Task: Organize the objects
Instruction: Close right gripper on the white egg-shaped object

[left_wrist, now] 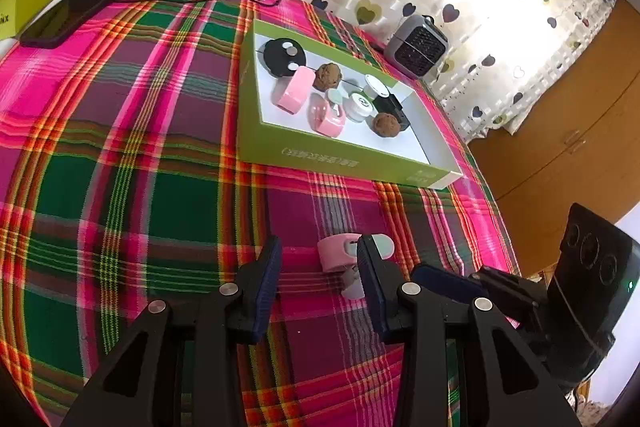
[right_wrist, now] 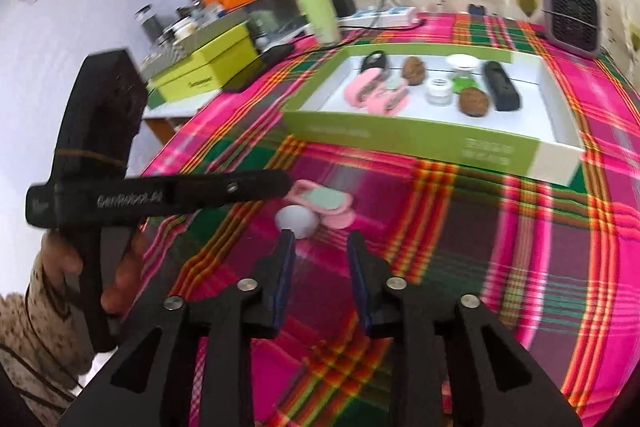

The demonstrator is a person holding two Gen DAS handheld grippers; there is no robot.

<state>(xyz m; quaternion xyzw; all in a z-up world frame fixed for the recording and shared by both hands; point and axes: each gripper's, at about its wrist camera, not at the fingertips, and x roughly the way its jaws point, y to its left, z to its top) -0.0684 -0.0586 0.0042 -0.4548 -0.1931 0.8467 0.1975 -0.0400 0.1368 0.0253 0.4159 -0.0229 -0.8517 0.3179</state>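
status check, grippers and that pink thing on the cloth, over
Left gripper open, empty. Right gripper open, empty. Pink case on cloth beside white cap, outside green tray. Nothing blocking.

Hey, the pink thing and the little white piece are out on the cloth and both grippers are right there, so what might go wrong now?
1. The left gripper stands open with its right finger over the pink holder; closing there might pinch only an edge and flip it.
2. The right gripper, open and empty, sits close to the white cap, which it might nudge and roll.
3. Both grippers crowd one spot and could collide.
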